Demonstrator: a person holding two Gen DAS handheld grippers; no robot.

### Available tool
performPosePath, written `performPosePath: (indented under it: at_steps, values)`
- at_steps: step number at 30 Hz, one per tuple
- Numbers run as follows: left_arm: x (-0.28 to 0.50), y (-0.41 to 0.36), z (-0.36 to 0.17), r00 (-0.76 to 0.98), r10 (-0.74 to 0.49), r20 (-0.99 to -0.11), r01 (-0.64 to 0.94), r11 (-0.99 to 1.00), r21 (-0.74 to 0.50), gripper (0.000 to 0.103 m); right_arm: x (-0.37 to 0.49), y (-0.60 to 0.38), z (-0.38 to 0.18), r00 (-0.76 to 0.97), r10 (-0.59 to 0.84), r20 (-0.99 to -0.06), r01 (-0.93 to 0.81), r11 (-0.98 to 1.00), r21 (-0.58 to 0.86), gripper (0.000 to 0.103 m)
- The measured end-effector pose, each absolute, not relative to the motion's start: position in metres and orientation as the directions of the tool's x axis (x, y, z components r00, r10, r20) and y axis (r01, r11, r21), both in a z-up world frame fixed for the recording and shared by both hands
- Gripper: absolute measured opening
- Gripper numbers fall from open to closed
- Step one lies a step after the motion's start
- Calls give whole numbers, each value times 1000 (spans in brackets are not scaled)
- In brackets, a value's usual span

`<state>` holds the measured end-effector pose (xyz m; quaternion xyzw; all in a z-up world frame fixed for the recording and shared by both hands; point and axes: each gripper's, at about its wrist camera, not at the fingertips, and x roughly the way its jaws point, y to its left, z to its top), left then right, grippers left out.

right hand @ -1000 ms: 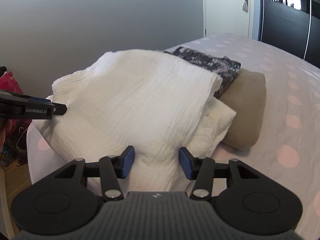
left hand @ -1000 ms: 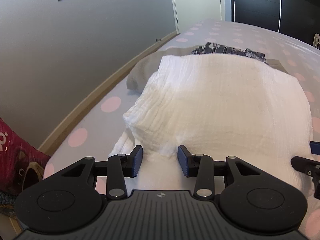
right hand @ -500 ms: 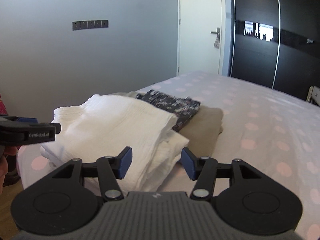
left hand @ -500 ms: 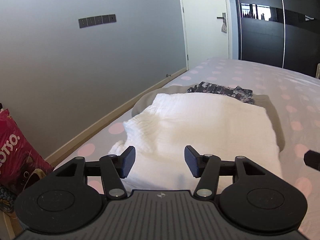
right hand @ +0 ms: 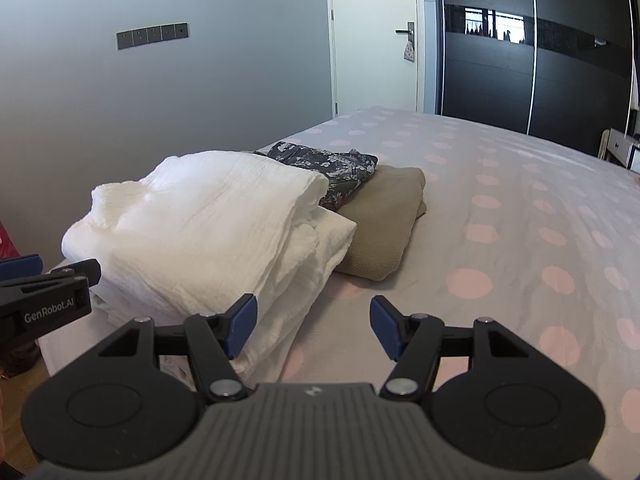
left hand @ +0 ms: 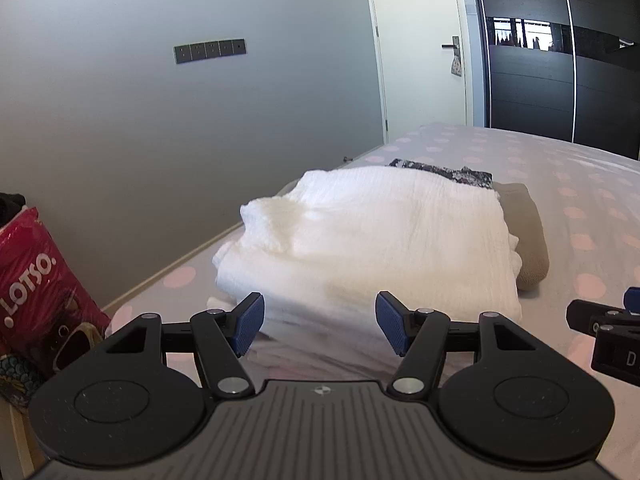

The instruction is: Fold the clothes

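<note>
Left wrist view, left tongs (left hand: 319, 323) opening with nothing between them, folded white garment (left hand: 372, 240) at the bed's (left hand: 580, 184) left edge, long axis along that edge; right wrist view, right tongs (right hand: 313, 327) opening, empty, white garment overlapping floral (right hand: 332, 170) and tan (right hand: 380, 220) folded clothes.

- I see the white crinkled garment (left hand: 372, 236) lying folded in a thick bundle at the bed's (right hand: 520, 200) near left corner, its layered edges showing on the right.
- Behind it, the dark floral garment (right hand: 332, 168) lies folded, partly tucked under the white one.
- Both rest on the folded tan garment (right hand: 384, 220), flat along the bed's left edge.
</note>
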<state>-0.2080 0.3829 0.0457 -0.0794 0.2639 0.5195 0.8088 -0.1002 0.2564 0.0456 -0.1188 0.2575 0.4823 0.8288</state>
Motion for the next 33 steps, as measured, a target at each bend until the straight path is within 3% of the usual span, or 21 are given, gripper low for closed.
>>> performPosePath:
  at_steps: [33]
  values:
    - [-200,378,38,296,763,-575,-882,450,143,60,-113,252,33,394,723,-567,-873,488,16,66]
